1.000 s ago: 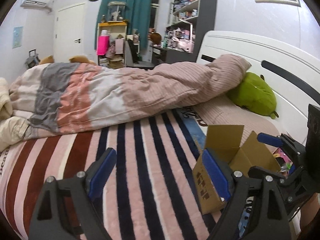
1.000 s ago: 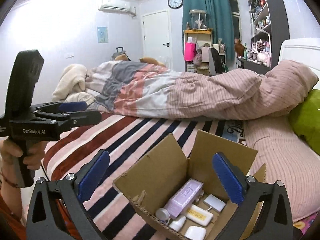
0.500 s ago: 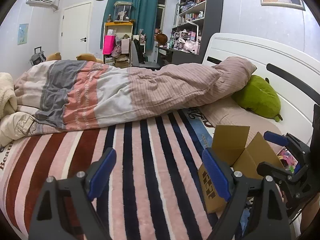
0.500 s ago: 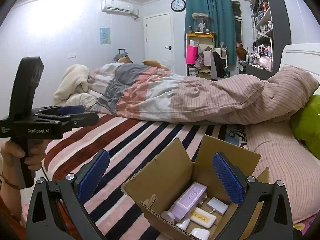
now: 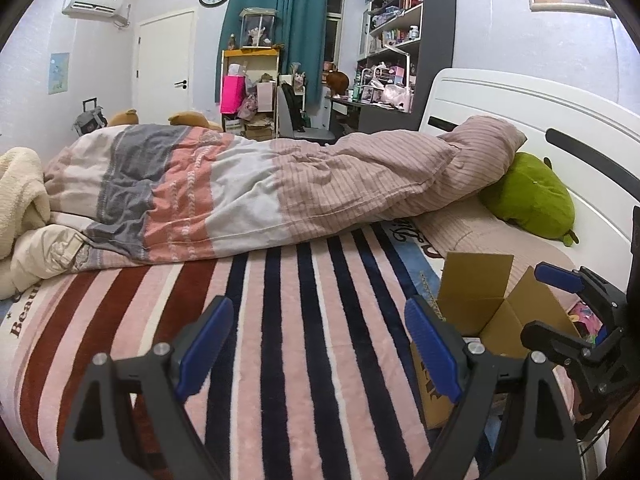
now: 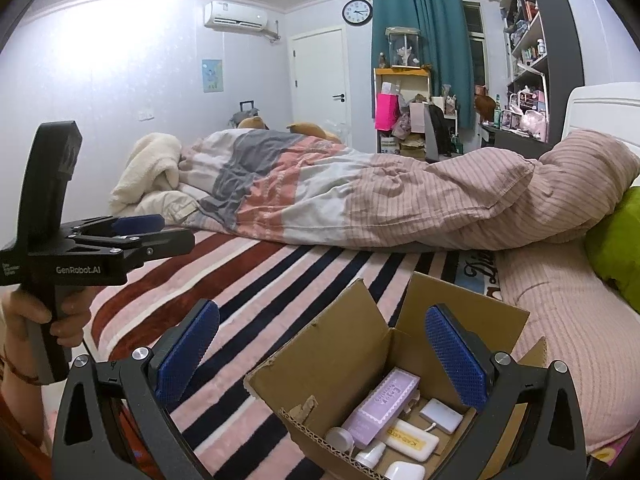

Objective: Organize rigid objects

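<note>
Striped bedding (image 5: 304, 320) covers the mattress where a cardboard box (image 6: 344, 364) stands with its flaps up, a rumpled duvet (image 5: 248, 188) lying behind it and a green plush (image 5: 532, 196) near the headboard. That box sits directly below and ahead of the right gripper (image 6: 320, 360), whose blue pads are spread wide with nothing between them; it lies off to the right of the left gripper (image 5: 318, 348), also spread and empty, hovering over bare stripes. So the right hand is plainly the nearer one, and a reach into the box would go forward and down. Inside I count about six rigid items: one lilac carton (image 6: 382, 406), its long axis running diagonally from the near left toward the far right; one white adapter (image 6: 440, 416) with a short cable; one cream bar (image 6: 412, 444) with orange print; one round cap (image 6: 338, 438); one small white bottle (image 6: 370, 456); and one white rounded case (image 6: 404, 472), cut off by the frame edge. More may lie hidden under these.
</note>
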`<state>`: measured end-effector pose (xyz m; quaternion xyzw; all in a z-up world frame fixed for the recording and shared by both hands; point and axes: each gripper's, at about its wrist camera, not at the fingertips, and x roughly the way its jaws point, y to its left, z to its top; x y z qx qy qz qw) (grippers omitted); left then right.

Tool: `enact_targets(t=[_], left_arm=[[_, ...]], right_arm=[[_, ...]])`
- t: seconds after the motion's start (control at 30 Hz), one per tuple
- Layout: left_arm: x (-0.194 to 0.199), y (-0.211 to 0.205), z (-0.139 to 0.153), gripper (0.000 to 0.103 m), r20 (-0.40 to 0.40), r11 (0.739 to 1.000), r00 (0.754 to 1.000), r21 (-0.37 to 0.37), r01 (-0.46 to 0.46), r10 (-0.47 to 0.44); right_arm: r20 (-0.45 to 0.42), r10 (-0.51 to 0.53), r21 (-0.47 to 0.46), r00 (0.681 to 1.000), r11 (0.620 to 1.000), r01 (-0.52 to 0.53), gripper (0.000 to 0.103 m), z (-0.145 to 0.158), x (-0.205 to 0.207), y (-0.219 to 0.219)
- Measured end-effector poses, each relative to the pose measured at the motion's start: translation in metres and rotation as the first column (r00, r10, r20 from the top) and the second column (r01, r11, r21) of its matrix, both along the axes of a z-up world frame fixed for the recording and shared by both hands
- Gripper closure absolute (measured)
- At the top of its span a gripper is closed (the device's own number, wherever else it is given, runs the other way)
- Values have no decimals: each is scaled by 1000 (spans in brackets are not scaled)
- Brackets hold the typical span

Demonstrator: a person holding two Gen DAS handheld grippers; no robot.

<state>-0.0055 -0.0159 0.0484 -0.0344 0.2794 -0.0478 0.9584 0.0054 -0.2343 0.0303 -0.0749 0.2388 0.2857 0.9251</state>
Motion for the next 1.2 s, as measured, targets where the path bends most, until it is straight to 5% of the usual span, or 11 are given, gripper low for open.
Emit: enact_targets(t=[1.2], left_arm=[[-2,9,-2,17,16,998,998,18,-59,58]], right_arm=[[-1,-1,27,1000,1000,1,0,-2,2,9]])
